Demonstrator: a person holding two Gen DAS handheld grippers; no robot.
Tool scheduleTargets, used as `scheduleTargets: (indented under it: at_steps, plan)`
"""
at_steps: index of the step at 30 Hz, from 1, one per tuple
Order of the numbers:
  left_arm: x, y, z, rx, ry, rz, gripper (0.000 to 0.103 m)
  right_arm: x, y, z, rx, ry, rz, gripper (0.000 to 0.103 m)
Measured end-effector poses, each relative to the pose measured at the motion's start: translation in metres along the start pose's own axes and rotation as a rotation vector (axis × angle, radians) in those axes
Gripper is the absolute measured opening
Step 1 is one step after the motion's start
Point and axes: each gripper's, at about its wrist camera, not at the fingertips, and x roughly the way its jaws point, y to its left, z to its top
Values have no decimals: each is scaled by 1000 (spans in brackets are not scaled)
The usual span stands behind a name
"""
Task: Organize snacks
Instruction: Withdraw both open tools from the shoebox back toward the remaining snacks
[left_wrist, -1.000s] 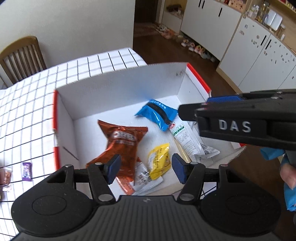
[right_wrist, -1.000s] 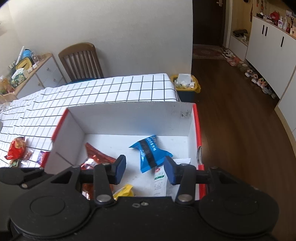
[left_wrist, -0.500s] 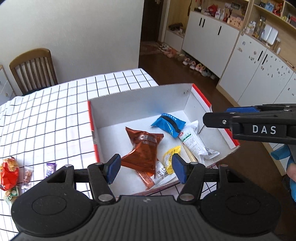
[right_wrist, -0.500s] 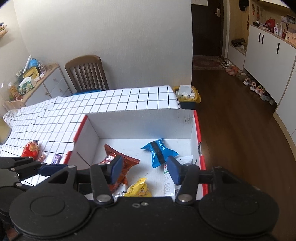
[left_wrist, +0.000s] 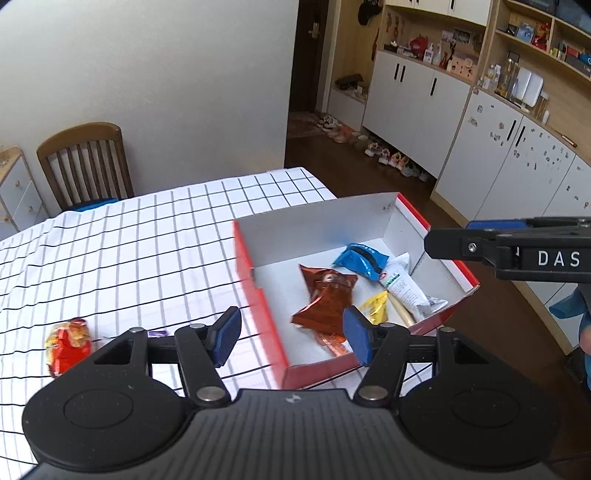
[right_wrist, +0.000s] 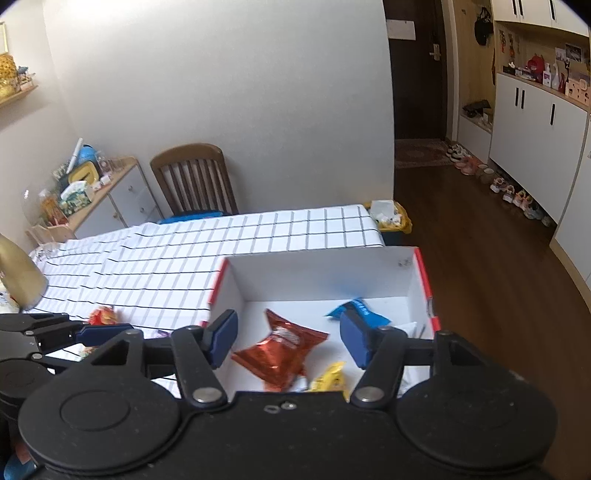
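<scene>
A red-and-white box (left_wrist: 258, 266) (right_wrist: 424, 280) sits at the table's right end. It holds an orange Oreo pack (left_wrist: 325, 291) (right_wrist: 280, 350), a blue pack (left_wrist: 360, 256) (right_wrist: 364, 312), a white-green pack (left_wrist: 404, 286) and a yellow pack (left_wrist: 375, 308) (right_wrist: 330, 376). A red snack pack (left_wrist: 68, 345) (right_wrist: 103, 315) and a small purple sweet (left_wrist: 157, 333) lie on the tablecloth left of the box. My left gripper (left_wrist: 291, 341) is open and empty, above the box's near left corner. My right gripper (right_wrist: 288, 338) is open and empty, above the box's near edge.
The table has a white checked cloth (left_wrist: 129, 240). A wooden chair (left_wrist: 85, 162) (right_wrist: 194, 179) stands at its far side. A yellow bin (right_wrist: 389, 219) stands by the far right corner. White cabinets (left_wrist: 480, 155) line the right wall. A gold object (right_wrist: 16, 273) is at the left.
Both grippers have risen and pulled back from the box, and the left one has swung left. The red pack and purple sweet on the cloth have come into view. Both stayed open.
</scene>
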Motion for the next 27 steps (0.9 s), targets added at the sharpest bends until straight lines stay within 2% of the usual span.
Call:
scheduleTargets:
  at_steps: [6, 11, 14, 16, 21, 23, 25, 27]
  plan:
    - [-24, 32, -10, -24, -36, 0, 60, -5, 21, -9, 33, -14, 24, 65]
    - [-42, 60, -20, -49, -67, 26, 60, -10, 47, -20, 21, -36, 53, 74]
    - [-50, 81, -27, -74, -84, 37, 66, -12, 65, -24, 5, -50, 76, 80]
    - [-53, 93, -31, -82, -95, 55, 66, -12, 77, -28, -4, -60, 95, 85]
    - [-62, 121, -45, -97, -119, 85, 66, -10, 110, -34, -39, -78, 128, 89]
    - [-65, 131, -50, -104, -126, 92, 71, -7, 122, -36, -55, -79, 142, 90]
    - [-69, 142, -56, -114, -140, 102, 76, -4, 135, -38, -68, -80, 149, 98]
    - [-72, 153, -61, -123, -146, 108, 77, -2, 146, -40, -72, -86, 156, 100]
